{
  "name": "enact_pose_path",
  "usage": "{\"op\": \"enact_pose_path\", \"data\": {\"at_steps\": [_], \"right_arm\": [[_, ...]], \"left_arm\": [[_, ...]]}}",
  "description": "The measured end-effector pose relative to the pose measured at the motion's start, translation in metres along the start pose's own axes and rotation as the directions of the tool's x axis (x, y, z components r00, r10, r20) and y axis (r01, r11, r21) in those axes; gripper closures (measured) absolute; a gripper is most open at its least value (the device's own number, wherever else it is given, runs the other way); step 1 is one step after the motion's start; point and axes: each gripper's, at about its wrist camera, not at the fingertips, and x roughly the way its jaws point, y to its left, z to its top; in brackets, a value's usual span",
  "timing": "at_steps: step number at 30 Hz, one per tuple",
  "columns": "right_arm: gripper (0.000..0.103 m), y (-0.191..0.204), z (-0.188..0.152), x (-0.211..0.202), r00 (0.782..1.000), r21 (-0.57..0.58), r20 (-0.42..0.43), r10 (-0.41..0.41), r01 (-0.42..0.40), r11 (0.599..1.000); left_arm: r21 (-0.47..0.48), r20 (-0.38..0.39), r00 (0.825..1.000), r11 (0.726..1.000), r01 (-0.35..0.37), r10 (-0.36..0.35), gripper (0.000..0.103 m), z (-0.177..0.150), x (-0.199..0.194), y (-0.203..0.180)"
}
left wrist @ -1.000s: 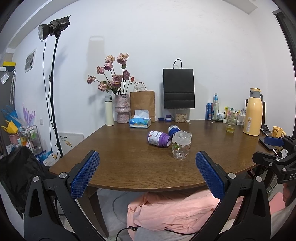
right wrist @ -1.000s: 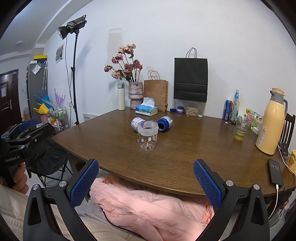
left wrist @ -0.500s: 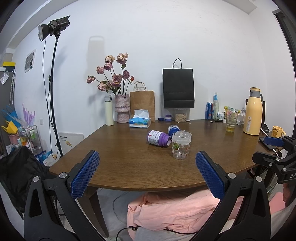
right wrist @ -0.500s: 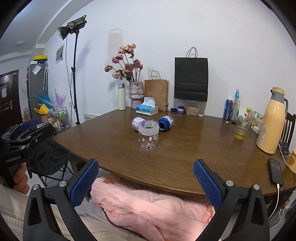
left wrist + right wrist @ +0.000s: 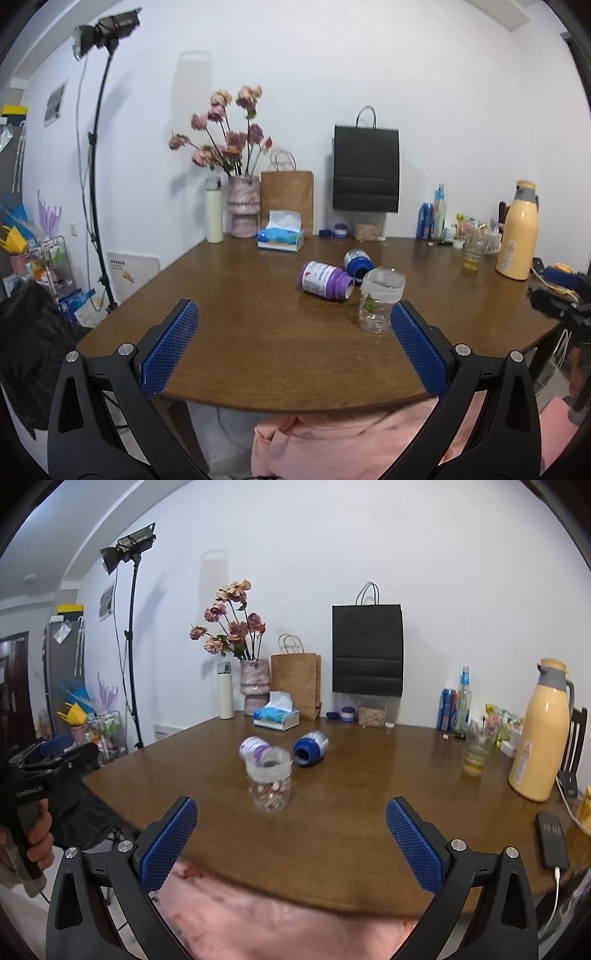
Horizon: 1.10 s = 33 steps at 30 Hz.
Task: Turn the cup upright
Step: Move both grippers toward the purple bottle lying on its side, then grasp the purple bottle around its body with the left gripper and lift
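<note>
I see the brown surface (image 5: 369, 794) with the clear cup (image 5: 269, 782) near its middle, just before 2 toppled bottles (image 5: 327, 282), apparently inverted, so the flip is left. My right gripper (image 5: 291, 843) and left gripper (image 5: 295, 349) hover short, fingers released and empty.

Home dining room: wooden table (image 5: 240, 295), flower vase (image 5: 243, 206), thermos (image 5: 516, 230).

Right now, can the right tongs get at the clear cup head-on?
Probably yes: the right tongs are open, and bare table lies between them and the clear cup; both bottles lie behind it.
</note>
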Motion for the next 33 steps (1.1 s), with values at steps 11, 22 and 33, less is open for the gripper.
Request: {"op": "enact_pose_path", "data": {"at_steps": [11, 22, 33], "right_arm": [[0.000, 0.008, 0.052, 0.105, 0.995, -0.048, -0.015, 0.101, -0.101, 0.994], [0.008, 0.005, 0.105, 0.276, 0.879, -0.047, -0.390, 0.273, -0.315, 0.948], [0.044, 0.045, 0.072, 0.397, 0.601, -0.108, -0.752, 0.270, -0.516, 0.850]], "left_arm": [[0.040, -0.143, 0.987, 0.996, 0.080, -0.074, 0.000, 0.022, 0.105, -0.002], [-0.051, -0.272, 0.943, 0.981, 0.185, -0.192, 0.000, 0.078, 0.264, 0.031], [-0.094, -0.556, 0.785, 0.958, 0.269, -0.275, 0.039, 0.046, 0.387, 0.014]]}}
